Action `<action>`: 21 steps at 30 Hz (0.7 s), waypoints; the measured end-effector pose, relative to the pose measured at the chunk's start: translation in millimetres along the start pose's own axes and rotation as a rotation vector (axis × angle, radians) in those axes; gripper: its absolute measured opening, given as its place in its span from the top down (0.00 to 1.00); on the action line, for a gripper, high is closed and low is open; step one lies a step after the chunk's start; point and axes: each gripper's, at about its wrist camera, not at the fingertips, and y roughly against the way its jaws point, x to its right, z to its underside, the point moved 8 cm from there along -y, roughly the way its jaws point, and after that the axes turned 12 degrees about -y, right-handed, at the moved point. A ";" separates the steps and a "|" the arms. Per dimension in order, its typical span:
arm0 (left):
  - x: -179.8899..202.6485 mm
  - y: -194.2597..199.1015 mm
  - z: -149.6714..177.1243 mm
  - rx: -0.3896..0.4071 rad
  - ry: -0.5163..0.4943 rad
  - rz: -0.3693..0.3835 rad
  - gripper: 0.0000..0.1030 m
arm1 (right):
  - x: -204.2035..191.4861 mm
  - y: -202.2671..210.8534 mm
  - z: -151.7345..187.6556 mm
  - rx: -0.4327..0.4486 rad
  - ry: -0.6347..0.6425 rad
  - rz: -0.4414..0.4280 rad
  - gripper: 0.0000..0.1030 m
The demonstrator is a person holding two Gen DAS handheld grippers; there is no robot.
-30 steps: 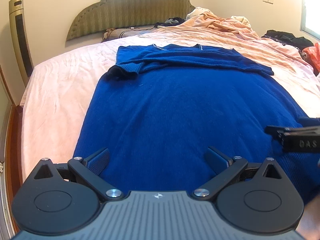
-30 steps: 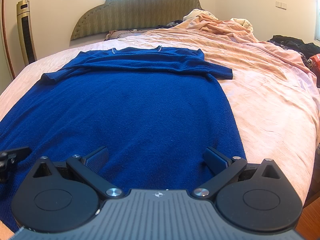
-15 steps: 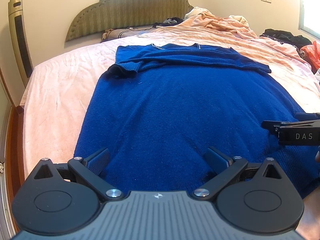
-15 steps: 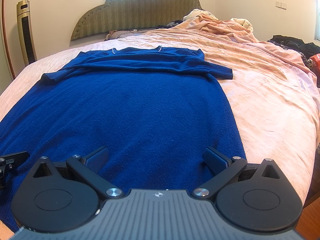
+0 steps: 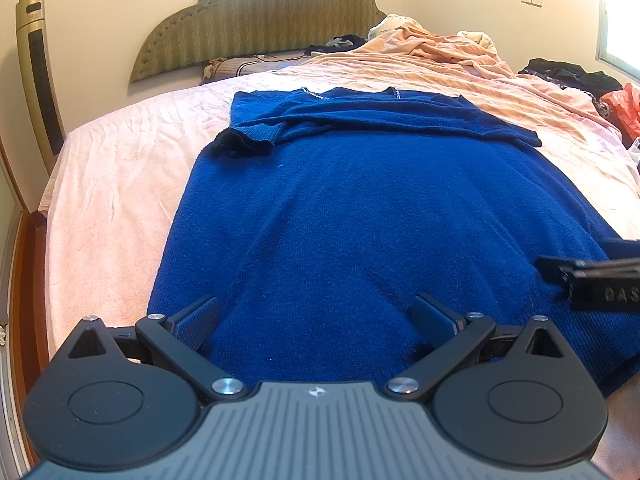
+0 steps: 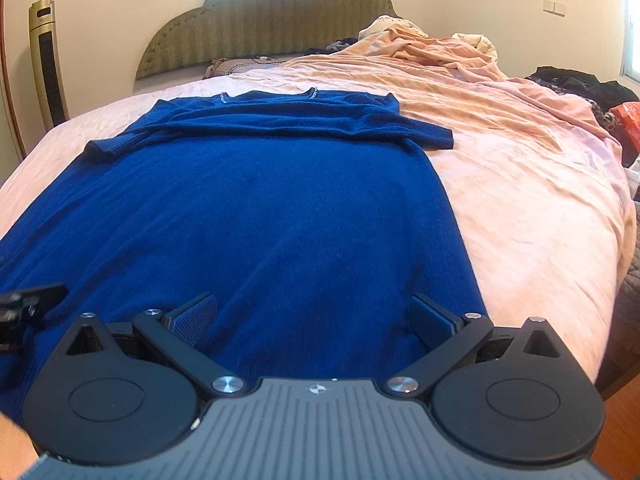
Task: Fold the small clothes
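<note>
1. Lying flat on the pink-sheeted bed [image 5: 120, 184], the deep blue knitted sweater [image 5: 360, 220] is spread with its long axis running away from both grippers, neckline far, hem nearest.
2. Both sleeves are seen folded across the chest.
3. The left gripper [image 5: 316, 320] is held with its jaws wide apart over the hem's left part, nothing between them.
4. The right gripper [image 6: 314, 318] is likewise spread and empty over the hem's right part.
5. Each hem corner is judged nearest to its own-side gripper.

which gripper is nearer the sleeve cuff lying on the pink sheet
Right. The cuff lies ahead and right of the right gripper; the left gripper sits further across the sweater.
</note>
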 end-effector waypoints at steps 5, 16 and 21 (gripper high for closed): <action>0.2 -0.1 -0.1 0.000 -0.001 0.000 0.00 | 4.2 16.1 12.8 0.020 0.004 -0.011 0.01; 1.2 23.0 6.1 -0.004 -0.048 0.051 0.00 | 12.1 64.0 32.7 -0.003 0.130 -0.102 0.01; -27.0 62.2 16.5 0.064 0.001 0.125 0.00 | 60.5 91.0 -13.5 -0.065 -0.136 -0.299 0.04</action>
